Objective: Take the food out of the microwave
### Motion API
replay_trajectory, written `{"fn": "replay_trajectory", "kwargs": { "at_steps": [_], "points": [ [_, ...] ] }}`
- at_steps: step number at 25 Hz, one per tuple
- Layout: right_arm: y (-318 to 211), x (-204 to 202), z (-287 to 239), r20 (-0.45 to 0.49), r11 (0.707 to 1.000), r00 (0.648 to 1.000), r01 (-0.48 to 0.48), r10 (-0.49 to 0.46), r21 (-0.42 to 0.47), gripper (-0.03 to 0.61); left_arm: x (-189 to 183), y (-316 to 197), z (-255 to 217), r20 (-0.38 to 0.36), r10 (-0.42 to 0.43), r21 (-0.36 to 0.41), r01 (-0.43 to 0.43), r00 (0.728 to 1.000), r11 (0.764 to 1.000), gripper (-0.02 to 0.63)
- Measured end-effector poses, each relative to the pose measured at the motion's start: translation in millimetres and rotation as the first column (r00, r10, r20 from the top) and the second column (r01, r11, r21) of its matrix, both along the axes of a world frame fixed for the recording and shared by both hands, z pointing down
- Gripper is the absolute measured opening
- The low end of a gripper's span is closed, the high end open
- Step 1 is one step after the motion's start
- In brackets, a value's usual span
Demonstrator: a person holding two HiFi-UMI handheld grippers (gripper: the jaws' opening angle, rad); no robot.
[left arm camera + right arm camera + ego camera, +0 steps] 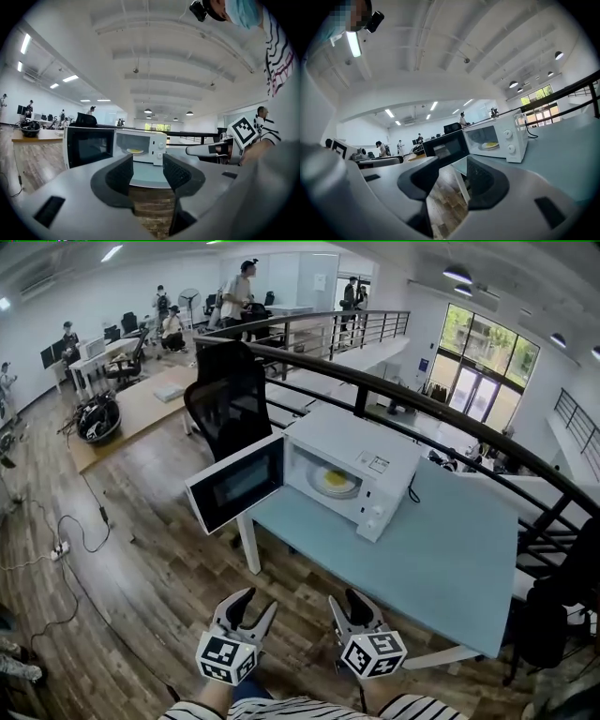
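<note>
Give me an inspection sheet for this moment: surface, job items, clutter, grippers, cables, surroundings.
Surface: light blue table, carrying the microwave.
Job's things: white microwave at the table's far left corner, door swung open; plate of yellow food inside.
Clutter: nothing seen on the table.
Grippers: left gripper and right gripper both open, empty, short of the table.
Cables: black cord at the microwave's right side; loose cable on the wooden floor.
Surroundings: black chair behind the door, railing, people at distant desks.
</note>
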State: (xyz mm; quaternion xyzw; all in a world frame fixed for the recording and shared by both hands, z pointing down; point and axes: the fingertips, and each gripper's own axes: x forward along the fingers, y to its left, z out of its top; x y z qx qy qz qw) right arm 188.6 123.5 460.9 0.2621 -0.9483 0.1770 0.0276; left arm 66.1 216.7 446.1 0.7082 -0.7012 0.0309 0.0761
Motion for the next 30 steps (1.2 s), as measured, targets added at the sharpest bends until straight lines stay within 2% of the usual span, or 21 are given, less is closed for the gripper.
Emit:
{"fn": "replay_trajectory", "kwargs": {
  "at_steps": [5, 9, 13, 18, 24, 30],
  "points": [
    [-22.7, -42.7, 3.8, -0.021, 0.996, 0.996, -0.091, 0.091, -0.02, 0.178, -50.9, -32.7, 4.2, -0.007, 0.092, -0.022, -0.092, 0.996, 0.996, 0.177],
    [-41.8, -78.7, 3.7, -0.031, 0.982, 0.983, -0.181, 0.18, -0.049, 0.178, -94.9, -59.9, 4.3, -0.019, 0.176, -0.051, -0.177, 0.984, 0.983, 0.176],
    [-57.3, -110.6, 6.7, -0.039, 0.958, 0.961, -0.276, 0.274, -0.08, 0.178, -132.7, -84.9, 6.5, -0.033, 0.27, -0.072, -0.272, 0.962, 0.96, 0.176],
    [-70.4, -138.8, 11.9, -0.05, 0.918, 0.923, -0.386, 0.383, -0.088, 0.178, -167.3, -109.8, 11.7, -0.033, 0.386, -0.09, -0.388, 0.922, 0.917, 0.176],
    [-79.6, -161.2, 14.2, -0.045, 0.868, 0.873, -0.487, 0.485, -0.098, 0.178, -194.6, -131.4, 16.8, -0.041, 0.472, -0.089, -0.473, 0.881, 0.876, 0.176],
    [-89.8, -167.1, 21.3, -0.054, 0.843, 0.849, -0.529, 0.526, -0.103, 0.178, -196.0, -153.3, 28.9, -0.061, 0.511, -0.084, -0.514, 0.858, 0.854, 0.176]
  ]
}}
